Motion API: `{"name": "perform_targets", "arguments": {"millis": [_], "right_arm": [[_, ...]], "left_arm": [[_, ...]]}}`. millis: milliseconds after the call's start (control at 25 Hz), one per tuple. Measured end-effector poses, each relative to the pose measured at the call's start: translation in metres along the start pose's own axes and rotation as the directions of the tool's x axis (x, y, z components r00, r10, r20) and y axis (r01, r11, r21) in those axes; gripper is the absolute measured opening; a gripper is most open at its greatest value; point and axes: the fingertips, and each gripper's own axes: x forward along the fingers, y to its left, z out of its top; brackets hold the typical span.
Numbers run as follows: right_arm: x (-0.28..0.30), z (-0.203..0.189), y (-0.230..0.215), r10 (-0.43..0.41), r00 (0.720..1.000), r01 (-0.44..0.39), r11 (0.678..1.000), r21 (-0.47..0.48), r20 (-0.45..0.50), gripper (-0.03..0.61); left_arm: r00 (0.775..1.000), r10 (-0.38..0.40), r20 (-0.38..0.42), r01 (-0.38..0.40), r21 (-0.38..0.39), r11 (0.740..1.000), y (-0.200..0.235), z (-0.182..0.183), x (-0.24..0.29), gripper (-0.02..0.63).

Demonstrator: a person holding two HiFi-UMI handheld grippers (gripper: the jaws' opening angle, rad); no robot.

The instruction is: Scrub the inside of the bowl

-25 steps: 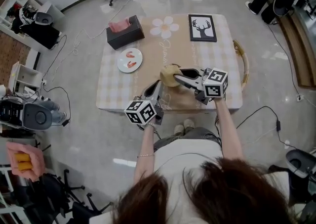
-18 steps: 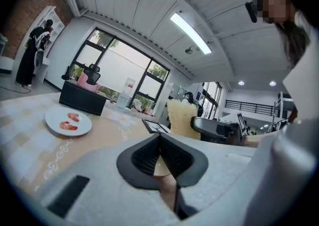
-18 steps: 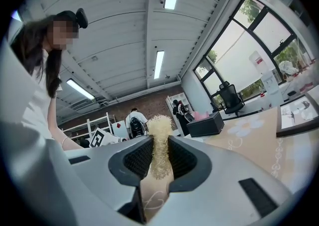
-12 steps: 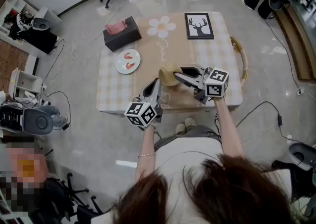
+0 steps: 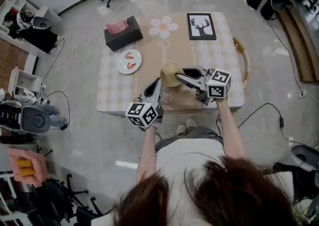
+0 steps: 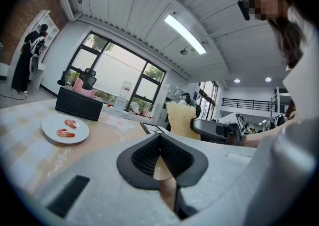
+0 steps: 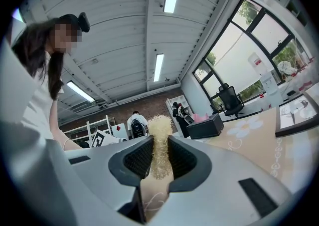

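Observation:
My right gripper (image 5: 178,76) is shut on a pale yellow fibrous scrubber (image 5: 170,74) and holds it above the middle of the table (image 5: 112,98). The scrubber (image 7: 159,122) sticks up between the right gripper's (image 7: 160,145) dark pads. From the left gripper view the scrubber (image 6: 180,116) stands upright in the right gripper (image 6: 213,129). My left gripper (image 5: 156,84) hovers near the table's front edge, shut with nothing in it (image 6: 160,137). No bowl shows in any view.
A white plate (image 5: 129,61) with two pink pieces lies at the table's left. A black tissue box (image 5: 123,33) stands at the back left, and a framed deer picture (image 5: 201,26) lies at the back right. A curved wooden object (image 5: 243,55) hangs off the right edge.
The head view shifted slightly a second ago. Both grippers and the scrubber stay where they were.

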Motion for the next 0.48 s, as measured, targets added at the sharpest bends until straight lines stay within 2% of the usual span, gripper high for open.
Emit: {"name": "perform_targets", "arguments": {"millis": [480], "right_arm": [[0.0007,0.0023,-0.0026,-0.001,1.000,0.001,1.000,-0.012,0.000,0.083]], "left_arm": [[1.000,0.003,0.022,-0.003,0.004,1.000,0.0030,0.0051,0.0007,0.011]]}}
